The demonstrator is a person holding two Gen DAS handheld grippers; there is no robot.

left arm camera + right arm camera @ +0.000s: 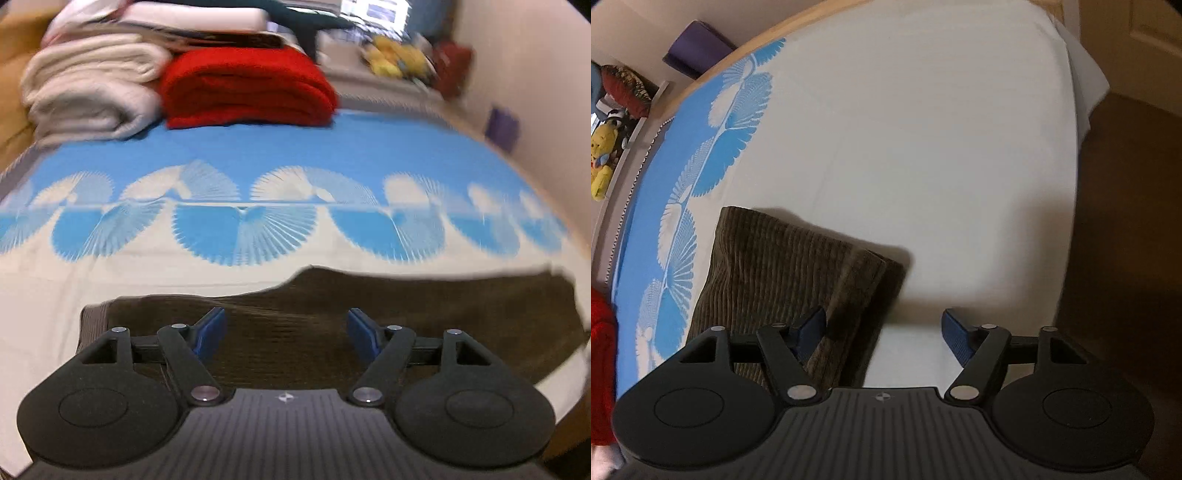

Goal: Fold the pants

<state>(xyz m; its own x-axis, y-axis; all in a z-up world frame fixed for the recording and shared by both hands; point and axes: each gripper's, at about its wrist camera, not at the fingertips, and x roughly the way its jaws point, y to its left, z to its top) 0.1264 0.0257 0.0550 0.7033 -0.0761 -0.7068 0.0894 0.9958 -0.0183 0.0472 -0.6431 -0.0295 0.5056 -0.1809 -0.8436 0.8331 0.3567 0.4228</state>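
Note:
Brown corduroy pants (332,306) lie flat on the bed sheet, stretched from left to right in the left wrist view. My left gripper (286,325) hovers over them, open, with nothing pinched between its blue pads. In the right wrist view the pants (775,273) show as a folded stack with a doubled edge at its right side. My right gripper (882,325) is open above that edge; its left pad (810,328) is over the cloth and its right pad (955,332) over bare sheet. Neither gripper presses on the fabric.
A blue and white patterned sheet (258,155) covers the bed. A folded red blanket (247,88) and cream blankets (88,88) are stacked at the far side. A yellow plush toy (604,155) sits on a shelf. The bed's edge (1075,166) drops to brown floor.

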